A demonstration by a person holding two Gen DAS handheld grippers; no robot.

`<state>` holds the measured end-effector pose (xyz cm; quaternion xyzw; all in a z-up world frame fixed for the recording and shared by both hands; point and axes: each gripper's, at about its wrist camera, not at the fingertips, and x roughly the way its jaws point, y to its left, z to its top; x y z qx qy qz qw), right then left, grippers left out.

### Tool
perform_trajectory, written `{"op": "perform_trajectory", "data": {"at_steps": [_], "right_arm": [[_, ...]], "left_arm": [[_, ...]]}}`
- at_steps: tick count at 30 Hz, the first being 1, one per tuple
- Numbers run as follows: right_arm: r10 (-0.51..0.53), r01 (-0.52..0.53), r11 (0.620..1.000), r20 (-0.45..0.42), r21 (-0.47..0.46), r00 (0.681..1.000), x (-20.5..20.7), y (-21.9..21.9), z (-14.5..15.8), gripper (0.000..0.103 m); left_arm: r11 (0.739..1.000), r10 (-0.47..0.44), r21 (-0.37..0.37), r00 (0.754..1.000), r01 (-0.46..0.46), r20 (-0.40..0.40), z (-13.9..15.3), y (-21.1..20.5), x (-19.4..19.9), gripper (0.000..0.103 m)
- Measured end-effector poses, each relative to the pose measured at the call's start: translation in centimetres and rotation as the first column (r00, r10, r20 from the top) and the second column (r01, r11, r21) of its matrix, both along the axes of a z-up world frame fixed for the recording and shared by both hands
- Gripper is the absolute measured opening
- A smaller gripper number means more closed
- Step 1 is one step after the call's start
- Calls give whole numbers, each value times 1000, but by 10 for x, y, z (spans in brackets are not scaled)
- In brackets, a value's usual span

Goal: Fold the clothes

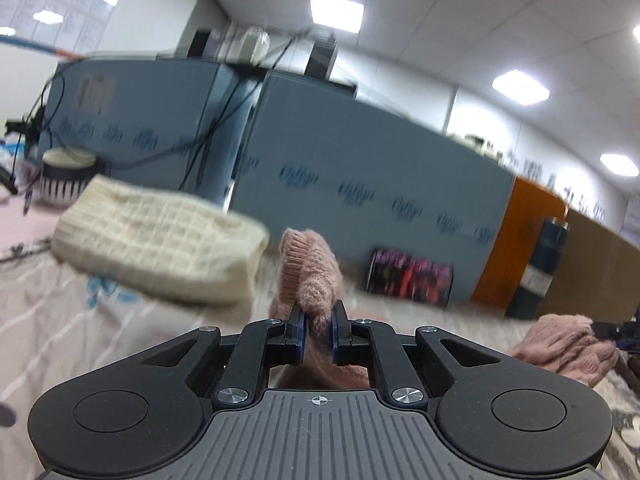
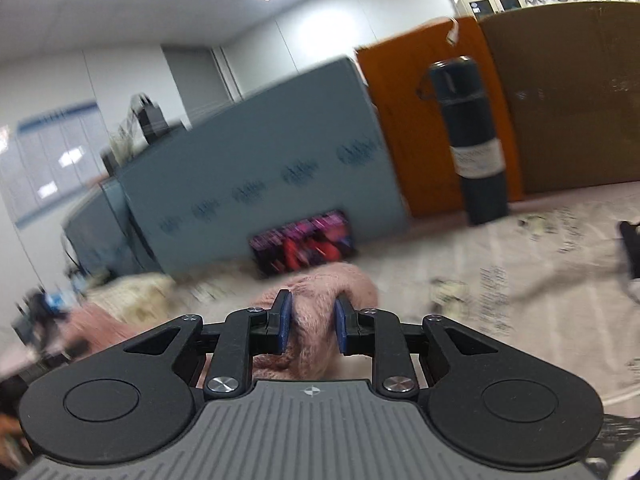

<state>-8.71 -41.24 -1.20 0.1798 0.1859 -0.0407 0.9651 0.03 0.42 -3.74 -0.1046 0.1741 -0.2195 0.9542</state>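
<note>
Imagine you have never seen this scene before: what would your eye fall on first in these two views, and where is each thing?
First, the fuzzy pink sweater bunched between the blue pads of the left gripper; the right gripper clamps another part of it. Next, a folded cream knit lies on the patterned cloth to the left in the left view. In the right view a dark flask stands upright before an orange panel.

One pink knit garment [image 1: 308, 276], one cream knit garment [image 1: 160, 248], one dark flask [image 2: 476, 140], two grippers
</note>
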Motion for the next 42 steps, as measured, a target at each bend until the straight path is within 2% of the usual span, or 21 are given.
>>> {"op": "perform_trajectory", "data": {"at_steps": [3, 5, 6, 7, 11, 14, 15, 17, 19, 22, 24, 27, 29, 31, 32, 33, 34, 35, 36, 38, 42], "right_arm": [[-84, 77, 991, -59, -110, 995, -11, -5, -12, 48], [-122, 110, 981, -63, -159, 991, -16, -4, -13, 54], [-116, 105, 980, -60, -169, 991, -17, -3, -13, 61], [-97, 86, 981, -57, -172, 994, -16, -1, -13, 71], [32, -43, 981, -63, -187, 998, -1, 21, -12, 82], [142, -160, 966, -97, -202, 985, 14, 47, -16, 83], [181, -201, 959, -113, -201, 977, 19, 55, -18, 83], [244, -272, 941, -151, -204, 958, 30, 72, -24, 84], [264, -307, 923, -198, -232, 944, 40, 86, -31, 84], [225, -292, 918, -255, -267, 940, 50, 91, -44, 84], [212, -282, 921, -261, -270, 942, 52, 88, -50, 82], [194, -261, 925, -249, -277, 949, 53, 86, -52, 75], [172, -239, 927, -239, -289, 956, 52, 85, -53, 65], [144, -210, 930, -227, -303, 963, 52, 83, -54, 46], [134, -199, 930, -219, -310, 966, 52, 82, -53, 41], [122, -183, 931, -205, -314, 971, 51, 80, -51, 29], [108, -164, 934, -185, -317, 977, 50, 77, -47, 20], [94, -144, 937, -166, -319, 982, 49, 74, -43, 19], [73, -114, 942, -139, -316, 988, 48, 68, -38, 18], [14, -35, 954, -71, -299, 997, 43, 54, -26, 18], [-125, 135, 965, 61, -226, 990, 31, 16, 0, 17]], "left_arm": [[998, 35, 59, 997, -31, -68, -8, 11, 10, 21], [992, 71, 114, 994, -61, -85, -8, 15, 13, 51], [986, 92, 147, 993, -80, -80, -7, 17, 13, 61], [975, 125, 189, 991, -115, -39, -4, 18, 11, 70], [902, 187, 369, 974, -223, 131, 19, 13, 7, 88], [812, 198, 498, 945, -306, 259, 37, 2, 7, 95], [803, 167, 510, 939, -307, 302, 42, -1, 5, 96], [830, 32, 522, 949, -200, 312, 46, -5, 8, 100], [848, -110, 529, 972, -18, 210, 41, -11, 20, 101], [838, -223, 516, 974, 176, 30, 19, -14, 45, 101], [842, -236, 485, 970, 236, -63, 3, -11, 61, 101], [881, -239, 375, 955, 290, -176, -15, -3, 77, 101], [902, -248, 305, 944, 306, -216, -23, -2, 77, 100], [919, -258, 234, 932, 318, -253, -32, -1, 78, 98], [922, -256, 230, 935, 313, -247, -34, -4, 76, 89], [920, -261, 234, 936, 315, -234, -34, -7, 73, 81], [916, -270, 245, 939, 319, -215, -33, -11, 69, 61], [910, -284, 257, 940, 326, -189, -31, -14, 65, 37], [906, -295, 270, 943, 327, -153, -29, -17, 60, 28], [913, -283, 284, 956, 292, -73, -23, -21, 50, 21], [956, -233, 191, 972, 222, 35, -5, -14, 48, 20]]}}
